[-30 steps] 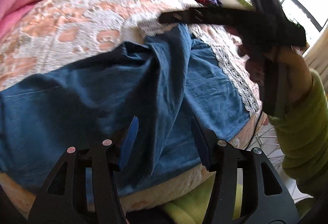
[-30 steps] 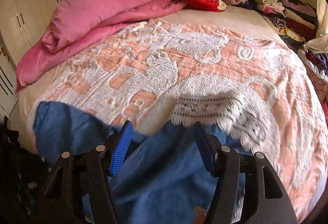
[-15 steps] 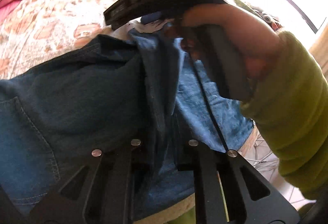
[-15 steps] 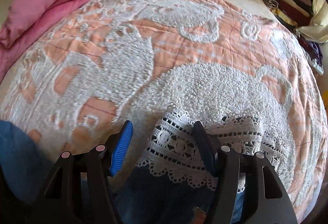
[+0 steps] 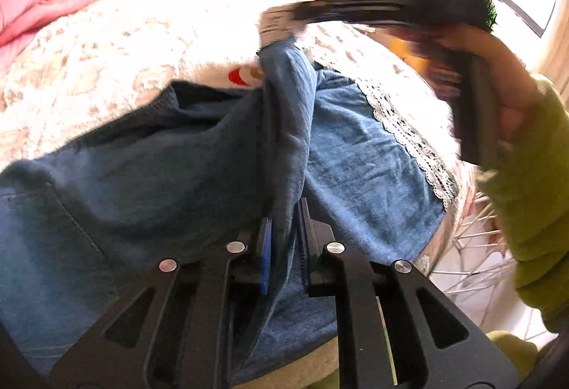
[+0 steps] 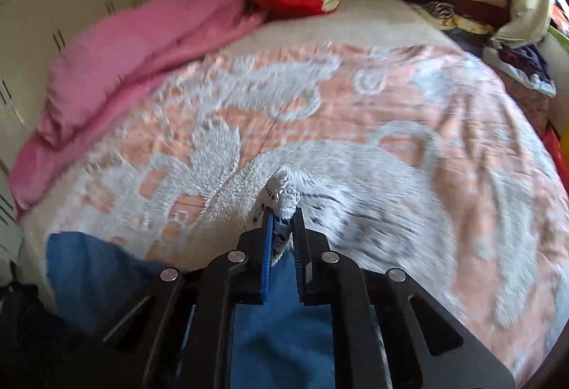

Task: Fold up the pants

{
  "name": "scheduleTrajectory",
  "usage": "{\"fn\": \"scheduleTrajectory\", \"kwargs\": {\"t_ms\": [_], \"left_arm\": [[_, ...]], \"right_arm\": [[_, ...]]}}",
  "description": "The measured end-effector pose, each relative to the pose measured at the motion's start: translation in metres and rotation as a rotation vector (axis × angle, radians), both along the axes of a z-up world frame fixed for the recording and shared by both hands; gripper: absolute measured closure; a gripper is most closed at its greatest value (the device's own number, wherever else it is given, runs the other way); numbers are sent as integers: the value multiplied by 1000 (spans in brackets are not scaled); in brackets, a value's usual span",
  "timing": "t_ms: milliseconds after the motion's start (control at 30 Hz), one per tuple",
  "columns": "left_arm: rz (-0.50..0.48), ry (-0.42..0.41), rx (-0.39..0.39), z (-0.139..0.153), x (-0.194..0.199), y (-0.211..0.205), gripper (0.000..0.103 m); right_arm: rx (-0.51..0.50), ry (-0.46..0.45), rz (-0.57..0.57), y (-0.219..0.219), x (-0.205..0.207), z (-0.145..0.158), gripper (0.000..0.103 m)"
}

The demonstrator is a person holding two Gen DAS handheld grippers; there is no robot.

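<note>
Bed (image 6: 409, 97) with peach-and-white cover carries the blue pants (image 5: 149, 182), spread near its front edge; right gripper (image 6: 282, 225) has just clamped the lace hem, left gripper (image 5: 284, 229) already pinches a denim ridge; 2 grips set, so lift-and-fold looks next

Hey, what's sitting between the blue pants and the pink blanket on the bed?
Only bare peach-and-white bedspread separates the pants from the pink blanket, seen in the right wrist view.
</note>
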State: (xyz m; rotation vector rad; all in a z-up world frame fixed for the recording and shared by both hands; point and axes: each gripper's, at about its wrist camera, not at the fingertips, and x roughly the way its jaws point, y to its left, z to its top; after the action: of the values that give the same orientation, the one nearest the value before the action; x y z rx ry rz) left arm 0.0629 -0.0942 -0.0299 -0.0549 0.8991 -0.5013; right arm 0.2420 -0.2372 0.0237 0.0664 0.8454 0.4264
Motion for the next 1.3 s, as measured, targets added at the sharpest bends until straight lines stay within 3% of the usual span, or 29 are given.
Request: {"fn": "scheduleTrajectory", "kwargs": {"t_ms": [67, 100, 267, 433, 567, 800, 1200, 1267, 1300], "left_arm": [[6, -12, 16, 4, -4, 1, 97], [3, -12, 23, 6, -7, 1, 103], [-23, -51, 41, 15, -16, 7, 103], [-62, -77, 70, 20, -27, 2, 103], [-104, -53, 91, 14, -35, -3, 103], [-147, -15, 142, 0, -41, -15, 102], [-204, 47, 216, -21, -41, -31, 95], [-208, 48, 206, -20, -43, -30, 87], [-208, 50, 194, -17, -44, -28, 70]], "right_arm": [[28, -31, -24, -23, -24, 15, 93], [40, -37, -35, -31, -33, 19, 93], [115, -27, -84, -81, -85, 30, 93], [139, 24, -111, -108, -138, 16, 93], [156, 100, -149, -121, -168, -13, 93], [159, 210, -191, -136, -194, -56, 93], [95, 223, -230, -146, -197, -81, 93], [89, 225, -230, -147, -197, -82, 92], [98, 233, -228, -149, -198, -81, 88]]}}
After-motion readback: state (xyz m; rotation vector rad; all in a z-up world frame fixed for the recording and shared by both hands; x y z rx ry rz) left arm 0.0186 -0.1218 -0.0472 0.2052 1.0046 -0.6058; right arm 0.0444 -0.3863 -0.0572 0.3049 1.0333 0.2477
